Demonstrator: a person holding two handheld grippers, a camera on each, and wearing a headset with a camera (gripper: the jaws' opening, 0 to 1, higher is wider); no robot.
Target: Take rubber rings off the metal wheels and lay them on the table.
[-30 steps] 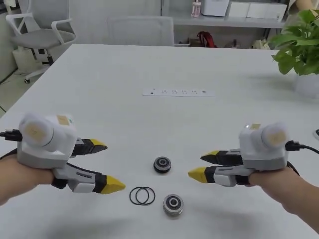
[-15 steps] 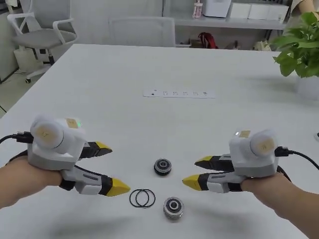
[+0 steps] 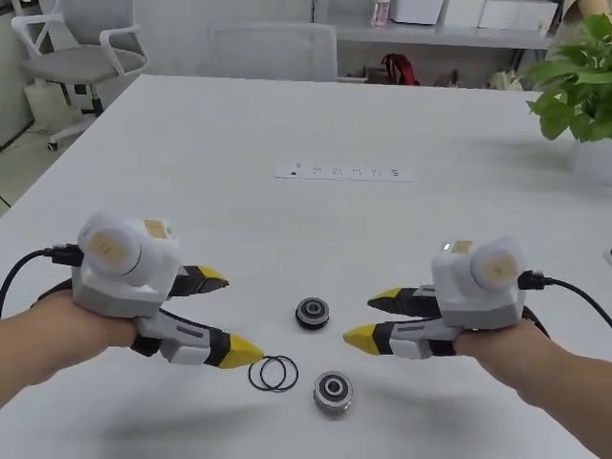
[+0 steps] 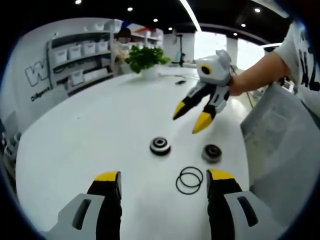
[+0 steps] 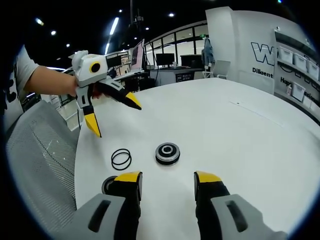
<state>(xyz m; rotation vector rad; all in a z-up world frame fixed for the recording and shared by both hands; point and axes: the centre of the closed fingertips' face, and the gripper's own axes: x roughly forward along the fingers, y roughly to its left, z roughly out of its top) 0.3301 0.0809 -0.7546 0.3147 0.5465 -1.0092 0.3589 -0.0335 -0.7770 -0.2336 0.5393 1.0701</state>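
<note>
Now the left tongs (image 3: 237, 316) and right tongs (image 3: 366, 318) gape wide, empty. Two rings (image 3: 273, 374) lie on the desk (image 3: 287, 115) beside the near wheel (image 3: 332, 391) — the far wheel (image 3: 312, 313) (dark rim, probably ringed) wants one tongs pinning it, the other peeling gently.

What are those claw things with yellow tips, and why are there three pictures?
A person holds a tool in each hand. Each tool is a gripper with two jaws. The left gripper and the right gripper are both open and hold nothing. One picture comes from a camera on the person's head. The two round ones come from cameras riding on the grippers. On the white table lie a far wheel, a near wheel and two thin black rubber rings, overlapping.
</note>
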